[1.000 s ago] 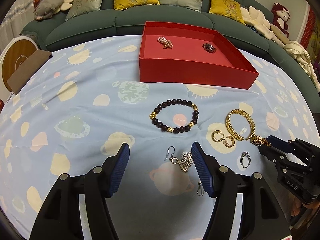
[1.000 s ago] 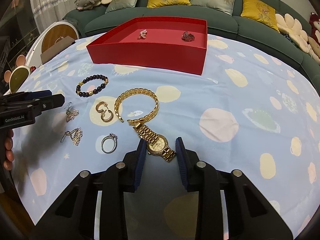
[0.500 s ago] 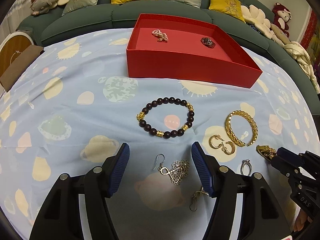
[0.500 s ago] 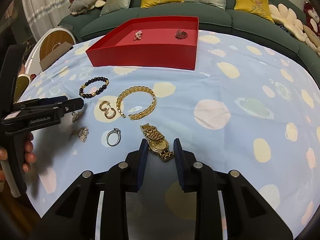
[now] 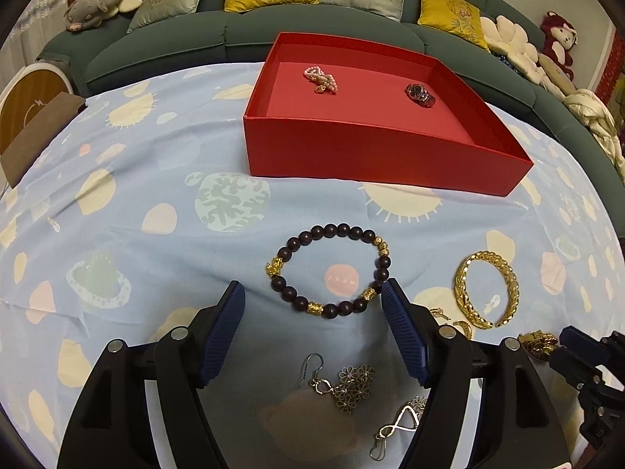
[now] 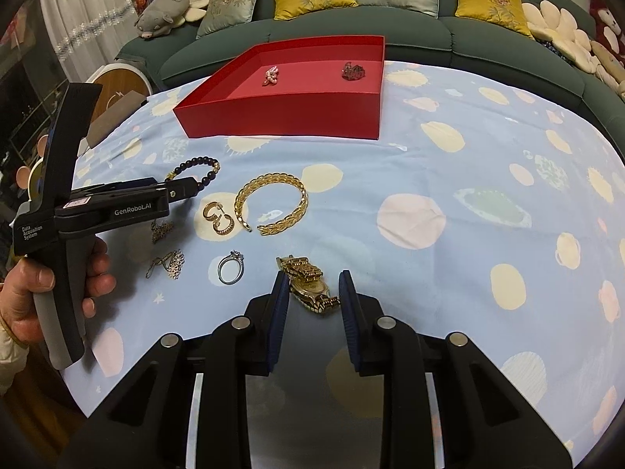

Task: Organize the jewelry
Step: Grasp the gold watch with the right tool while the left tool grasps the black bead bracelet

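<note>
Jewelry: left fingers [image 5: 312,305] spread, just widening, around beaded bracelet [image 5: 329,270]; right fingers [image 6: 314,293] straddle gold watch [image 6: 308,283], grip unclear.

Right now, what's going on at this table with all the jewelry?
A person is sorting jewelry into a red box using a handheld gripper in each hand. The right gripper has its fingers around a gold watch lying on the cloth, though a firm grip isn't clear. The left gripper, whose fingers have just been opening wider, hovers empty by the dark beaded bracelet. A pearl piece and a dark watch already sit in the box.
</note>
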